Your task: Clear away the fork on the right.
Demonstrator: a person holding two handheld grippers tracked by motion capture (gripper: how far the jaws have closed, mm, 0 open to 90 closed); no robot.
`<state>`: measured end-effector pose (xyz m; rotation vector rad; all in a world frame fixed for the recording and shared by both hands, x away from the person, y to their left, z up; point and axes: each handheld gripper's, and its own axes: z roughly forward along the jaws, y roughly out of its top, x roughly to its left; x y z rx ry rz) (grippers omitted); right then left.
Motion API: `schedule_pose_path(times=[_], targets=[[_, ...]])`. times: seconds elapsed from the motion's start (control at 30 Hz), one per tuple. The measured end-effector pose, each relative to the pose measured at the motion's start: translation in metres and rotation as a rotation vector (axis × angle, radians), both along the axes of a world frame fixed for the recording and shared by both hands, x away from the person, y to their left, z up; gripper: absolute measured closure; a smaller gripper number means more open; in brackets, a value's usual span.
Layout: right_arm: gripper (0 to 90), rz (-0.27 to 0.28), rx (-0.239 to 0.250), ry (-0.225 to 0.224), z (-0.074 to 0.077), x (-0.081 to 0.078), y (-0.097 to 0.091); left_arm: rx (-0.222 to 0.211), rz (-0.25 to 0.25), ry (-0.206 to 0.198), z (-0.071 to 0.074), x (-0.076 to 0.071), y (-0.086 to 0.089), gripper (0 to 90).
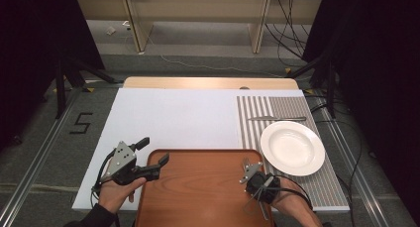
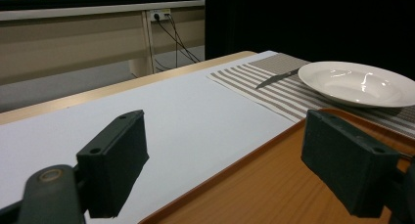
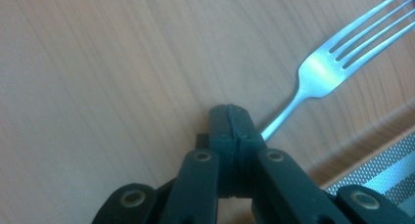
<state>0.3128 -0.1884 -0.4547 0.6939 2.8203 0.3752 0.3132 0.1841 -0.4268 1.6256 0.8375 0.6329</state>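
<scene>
A: Grey floor [image 1: 49, 152] around the bench [image 1: 168, 118]; black tape on it at the left reads "5" [image 1: 80, 123]. No other writing legible.

B: Largest item on the bench?

A: White board covering most of the top, with a wooden strip bare along the far edge. Next, brown tray [image 1: 198, 187] at the near edge, then striped placemat [image 1: 282, 113] on the right.

B: On the mat?

A: White plate [image 1: 292, 147], with a knife [image 1: 276, 118] lying just beyond it. The left gripper view shows both from low down, past the tray's rim.

B: Hand-held grippers?

A: Left hand-held gripper [image 1: 153, 151] is released, jaws wide apart, holding nothing, over the tray's left edge. Right hand-held gripper [image 1: 246, 175] is clenched on the fork's handle.

B: Fork position?

A: Fork [image 3: 325, 62] sits over the tray's right part, tines toward the plate. The right gripper view gives the detail: four tines, handle running into the closed jaws, wood grain beneath, mat at the corner. Cannot tell whether the tines touch the tray.
</scene>
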Motion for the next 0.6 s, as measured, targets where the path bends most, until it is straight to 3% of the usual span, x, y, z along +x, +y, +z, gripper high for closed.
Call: schedule_pose_path(times=[0.5, 0.6], targets=[[90.0, -0.03, -0.035, -0.014, 0.002, 0.002, -0.011, 0.0, 0.002, -0.003, 0.0, 0.0, 0.0, 16.7], [89.6, -0.039, -0.025, -0.009, 0.002, 0.002, -0.013, -0.001, 0.003, -0.003, 0.0, 0.0, 0.0, 16.7]])
